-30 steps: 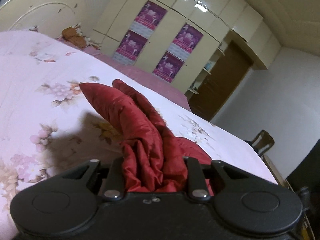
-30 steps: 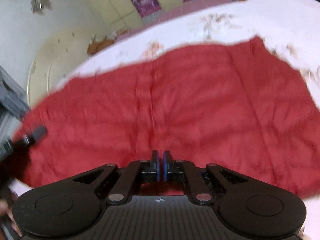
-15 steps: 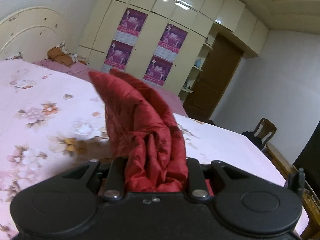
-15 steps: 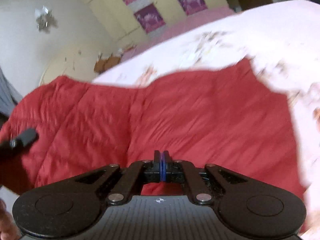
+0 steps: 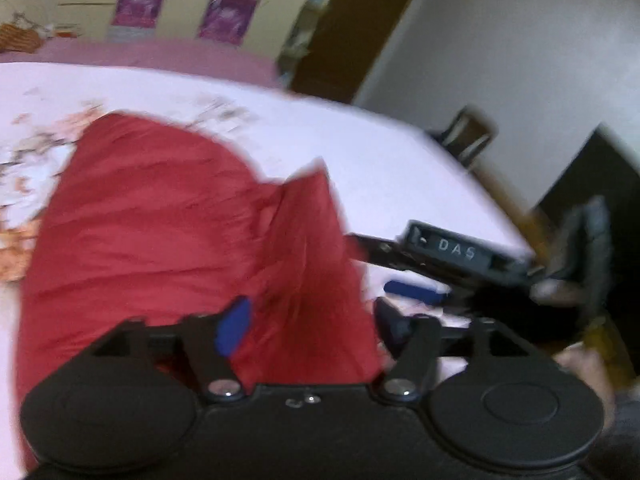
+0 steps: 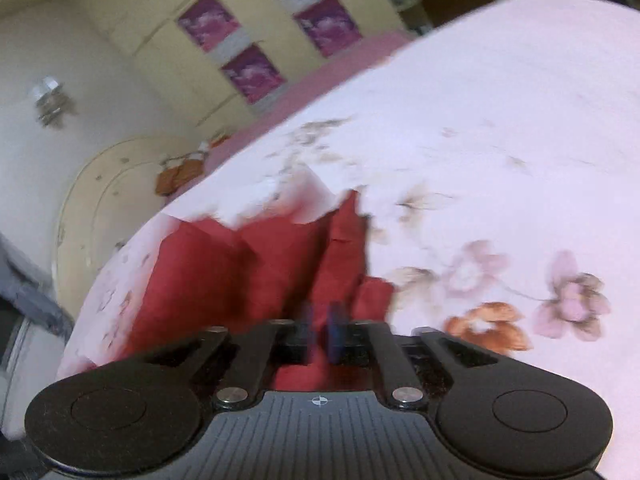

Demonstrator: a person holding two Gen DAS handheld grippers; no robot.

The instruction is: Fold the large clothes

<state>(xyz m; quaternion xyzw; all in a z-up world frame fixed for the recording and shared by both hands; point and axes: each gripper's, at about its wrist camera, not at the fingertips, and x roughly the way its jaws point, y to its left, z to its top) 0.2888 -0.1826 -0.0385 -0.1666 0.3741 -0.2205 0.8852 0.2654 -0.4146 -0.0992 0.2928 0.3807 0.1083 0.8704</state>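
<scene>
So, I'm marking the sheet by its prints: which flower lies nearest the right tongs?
The orange-brown flower, just beside the right tongs; the pink flowers sit farther off.

A home bedroom. A bed with a floral pink sheet fills it, under a cream headboard. Postered wardrobes line the wall.

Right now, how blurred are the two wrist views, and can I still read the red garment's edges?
Left wrist view: heavy motion smear; the red garment keeps its outline but its edges are soft, floral bedsheet streaked. Right wrist view: milder blur; the garment's far edge looks jagged against the sheet, nearby flowers stay recognisable. Both show fisheye bending.
</scene>
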